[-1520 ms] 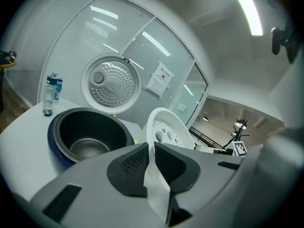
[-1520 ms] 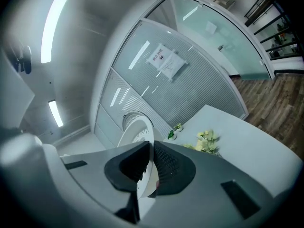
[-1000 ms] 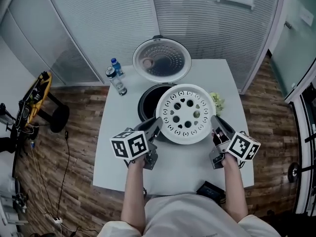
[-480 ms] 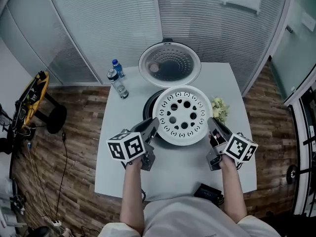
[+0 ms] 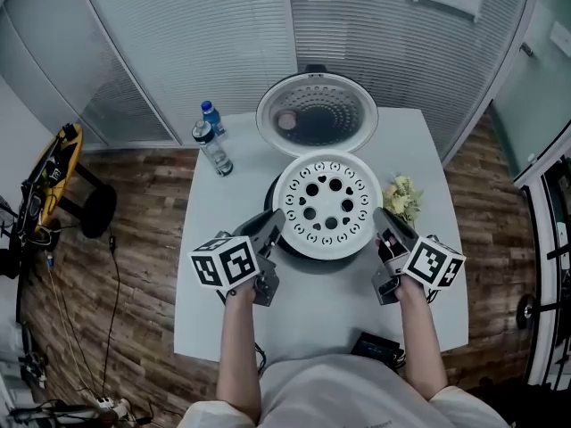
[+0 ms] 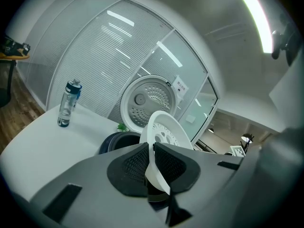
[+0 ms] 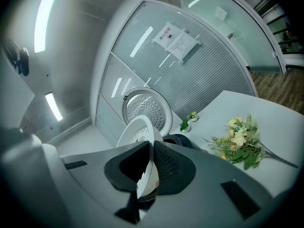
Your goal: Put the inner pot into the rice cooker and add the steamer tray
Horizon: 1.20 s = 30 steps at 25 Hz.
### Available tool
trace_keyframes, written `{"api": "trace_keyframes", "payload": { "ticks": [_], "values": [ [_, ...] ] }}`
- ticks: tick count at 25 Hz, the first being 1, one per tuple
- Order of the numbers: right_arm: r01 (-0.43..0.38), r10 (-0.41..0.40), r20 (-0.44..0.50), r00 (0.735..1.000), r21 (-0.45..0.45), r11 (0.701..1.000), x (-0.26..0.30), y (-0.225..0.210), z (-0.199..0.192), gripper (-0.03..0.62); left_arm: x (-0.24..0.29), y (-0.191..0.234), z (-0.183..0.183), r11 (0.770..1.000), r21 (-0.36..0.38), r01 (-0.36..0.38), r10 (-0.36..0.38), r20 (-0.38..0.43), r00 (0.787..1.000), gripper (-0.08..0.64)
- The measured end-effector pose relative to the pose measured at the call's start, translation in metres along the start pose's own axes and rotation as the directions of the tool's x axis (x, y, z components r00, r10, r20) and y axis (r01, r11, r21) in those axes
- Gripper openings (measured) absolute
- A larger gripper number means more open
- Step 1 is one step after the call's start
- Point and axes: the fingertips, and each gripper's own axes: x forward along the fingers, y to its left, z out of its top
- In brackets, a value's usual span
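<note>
The white steamer tray (image 5: 326, 205), round with many holes, hangs level over the dark rice cooker (image 5: 275, 192) on the white table. My left gripper (image 5: 276, 227) is shut on the tray's left rim, and my right gripper (image 5: 383, 223) is shut on its right rim. In the left gripper view the tray (image 6: 164, 133) stands edge-on between the black pads of the gripper (image 6: 153, 163), with the cooker's opening (image 6: 118, 140) beyond. The right gripper view shows the tray (image 7: 138, 133) clamped in the gripper (image 7: 152, 167) the same way. The cooker's lid (image 5: 317, 114) stands open behind. The tray hides the cooker's inside.
A water bottle (image 5: 212, 148) stands at the table's back left. A small bunch of flowers (image 5: 401, 197) lies to the right of the cooker. A dark flat object (image 5: 378, 349) sits at the table's near edge. The table (image 5: 321, 306) is small, with wood floor all round.
Both grippers have carried the tray away from me, from the cooker's near right to over its opening. The grips are unchanged.
</note>
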Motion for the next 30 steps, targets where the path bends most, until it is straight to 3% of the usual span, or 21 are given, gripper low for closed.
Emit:
{"api": "trace_keyframes", "payload": {
  "ticks": [30],
  "values": [
    [0.044,-0.047,-0.101,0.994,-0.033,0.998,0.033,-0.038,-0.027,0.041,0.029,0.039,-0.029,0.998,-0.044,-0.04,0.037,-0.058,0.998,0.04]
  ]
}}
